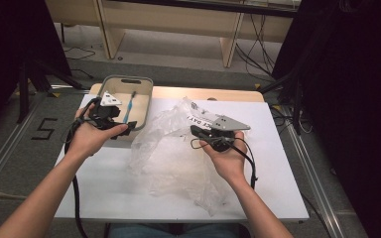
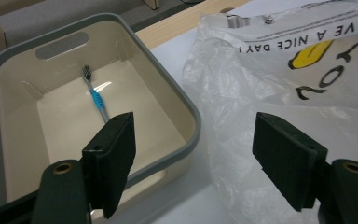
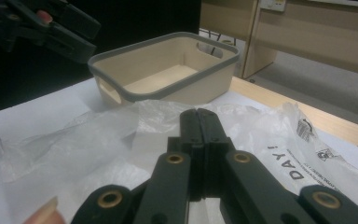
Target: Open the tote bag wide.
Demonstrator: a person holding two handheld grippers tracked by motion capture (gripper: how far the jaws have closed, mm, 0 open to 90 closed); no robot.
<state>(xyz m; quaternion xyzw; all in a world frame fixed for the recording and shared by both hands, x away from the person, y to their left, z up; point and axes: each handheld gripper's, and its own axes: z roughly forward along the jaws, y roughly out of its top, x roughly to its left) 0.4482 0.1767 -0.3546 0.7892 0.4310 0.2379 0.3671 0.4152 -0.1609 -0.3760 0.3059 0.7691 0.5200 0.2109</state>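
Note:
A beige basket with a grey rim [image 1: 127, 78] stands at the table's far left, and a blue toothbrush [image 1: 129, 106] lies inside it. My left gripper [image 1: 126, 127] hovers at the basket's near right corner, jaws wide open and empty. In the left gripper view the basket's rim [image 2: 135, 35] and the toothbrush [image 2: 95, 95] lie past the open left gripper [image 2: 193, 119]. A crumpled clear plastic bag [image 1: 168, 153] with printed lettering covers the table's middle. My right gripper [image 1: 193, 130] is shut, and the bag's film [image 3: 88, 135] bunches up at its closed tips [image 3: 198, 112].
The white table [image 1: 273, 163] has bare surface to the right and front left. The bag [image 2: 261, 79] lies close beside the basket [image 3: 163, 88]. The left gripper [image 3: 51, 23] hangs above the basket's left end in the right gripper view. Wooden benches and cables stand on the floor beyond.

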